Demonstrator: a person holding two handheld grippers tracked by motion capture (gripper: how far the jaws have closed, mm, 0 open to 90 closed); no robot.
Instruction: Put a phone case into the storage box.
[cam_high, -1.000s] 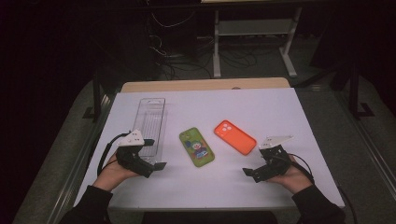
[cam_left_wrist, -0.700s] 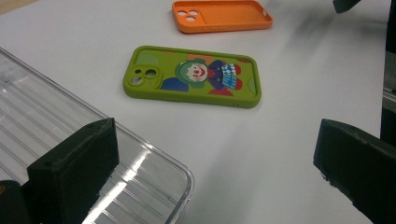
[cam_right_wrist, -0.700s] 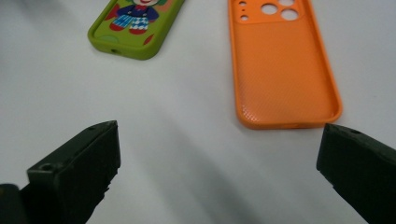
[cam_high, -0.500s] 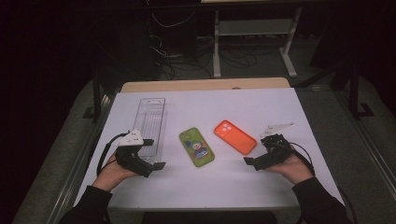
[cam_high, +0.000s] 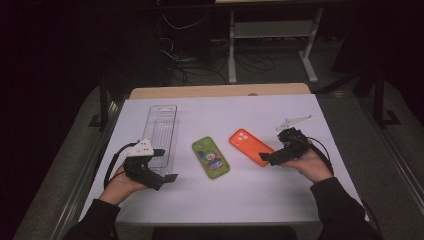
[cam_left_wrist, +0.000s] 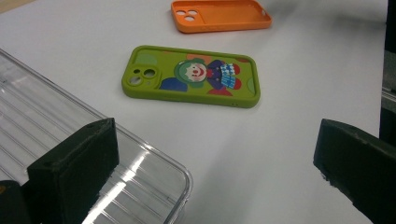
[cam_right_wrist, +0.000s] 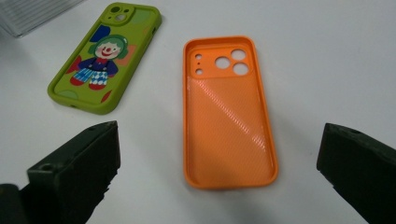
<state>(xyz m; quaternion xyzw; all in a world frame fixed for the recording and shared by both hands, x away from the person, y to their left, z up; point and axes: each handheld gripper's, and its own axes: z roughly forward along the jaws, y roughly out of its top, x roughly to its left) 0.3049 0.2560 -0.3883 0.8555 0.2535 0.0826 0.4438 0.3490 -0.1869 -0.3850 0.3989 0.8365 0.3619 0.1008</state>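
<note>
Right gripper (cam_high: 267, 157) moved nearer orange case (cam_high: 251, 146) | both jaws wide, empty | white table (cam_high: 240, 112), dark room

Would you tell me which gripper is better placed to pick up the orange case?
Right. The right gripper is open at the near end of the orange case, which lies between its jaws in its view. The left gripper sits by the clear tray.

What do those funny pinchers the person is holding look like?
Each hand holds a black tool. The left gripper has a grey three-cornered plate on top and a black cable looping back toward the wrist. The right gripper has a pale plate and a cable too. Up close, the jaws are chunky black blocks. The sleeves are dark.
</note>
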